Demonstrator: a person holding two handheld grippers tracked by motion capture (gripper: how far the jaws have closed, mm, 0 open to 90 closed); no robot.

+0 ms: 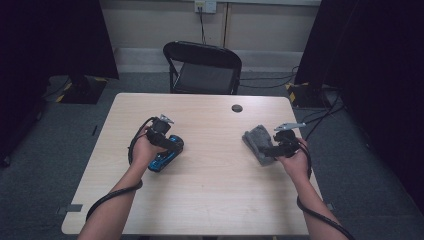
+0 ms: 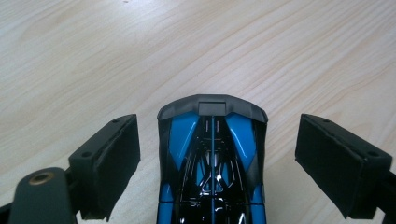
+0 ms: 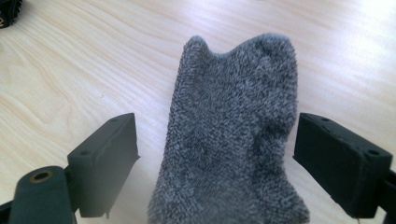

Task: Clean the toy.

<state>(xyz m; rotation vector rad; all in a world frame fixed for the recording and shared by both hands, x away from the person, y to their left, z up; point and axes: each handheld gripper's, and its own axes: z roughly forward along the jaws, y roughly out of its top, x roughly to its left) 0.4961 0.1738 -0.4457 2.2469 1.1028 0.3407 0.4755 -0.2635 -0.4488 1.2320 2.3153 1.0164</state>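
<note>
A blue and black toy car [image 1: 166, 153] [image 2: 212, 158] lies on the light wooden table [image 1: 210, 195], left of centre. My left gripper [image 1: 167, 142] [image 2: 217, 163] is open with its jaws on either side of the car, gaps showing on both sides. A grey fuzzy sock [image 1: 258, 142] [image 3: 233, 140] lies flat on the table's right part. Around the sock's near end my right gripper [image 1: 272, 150] [image 3: 217, 163] stands open, its pads apart from the cloth.
A small dark round cap [image 1: 237, 108] sits in the table near its far edge. A black folding chair [image 1: 202, 67] stands behind the table. Cables [image 1: 280, 82] run over the grey floor at the back right. A black object [image 3: 8, 11] lies farther off on the table.
</note>
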